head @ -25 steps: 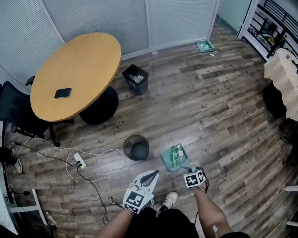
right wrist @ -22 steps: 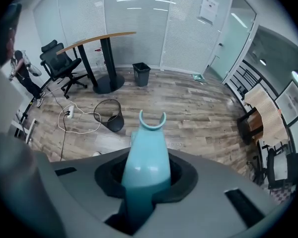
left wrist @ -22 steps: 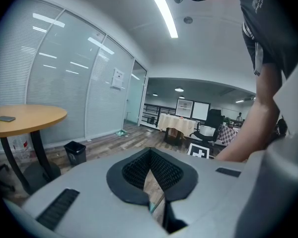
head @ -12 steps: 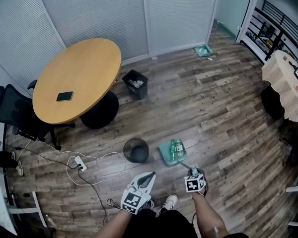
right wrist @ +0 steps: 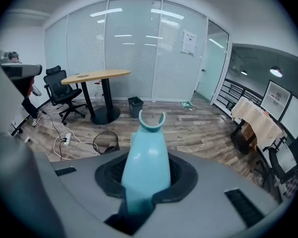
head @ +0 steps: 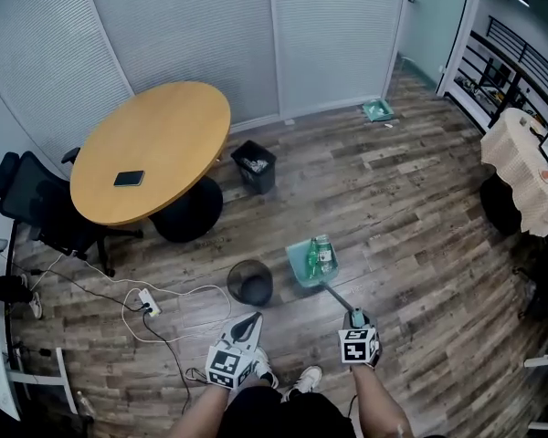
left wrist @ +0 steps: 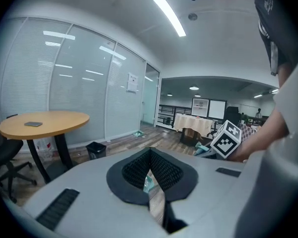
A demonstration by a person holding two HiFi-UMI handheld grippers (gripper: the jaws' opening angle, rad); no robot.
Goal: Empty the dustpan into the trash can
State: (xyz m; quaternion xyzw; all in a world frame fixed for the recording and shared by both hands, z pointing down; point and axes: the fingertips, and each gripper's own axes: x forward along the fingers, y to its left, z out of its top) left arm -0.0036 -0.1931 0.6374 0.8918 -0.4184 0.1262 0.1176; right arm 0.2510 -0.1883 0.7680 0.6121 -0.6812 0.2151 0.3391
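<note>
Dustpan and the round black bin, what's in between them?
Nothing, just bare wooden floor between the dustpan and the round bin, seen in the head view.

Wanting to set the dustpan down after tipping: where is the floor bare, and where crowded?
Bare planks stretch from the dustpan right toward the cloth-covered table, and beyond it up to the square bin. Crowded: cables and a power strip left of the round trash can, by the chair.

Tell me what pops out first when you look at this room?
A teal dustpan with green bottles in it, held by its handle in the right gripper, beside a round black trash can. Behind them stands a big round wooden table with a dark phone on it.
</note>
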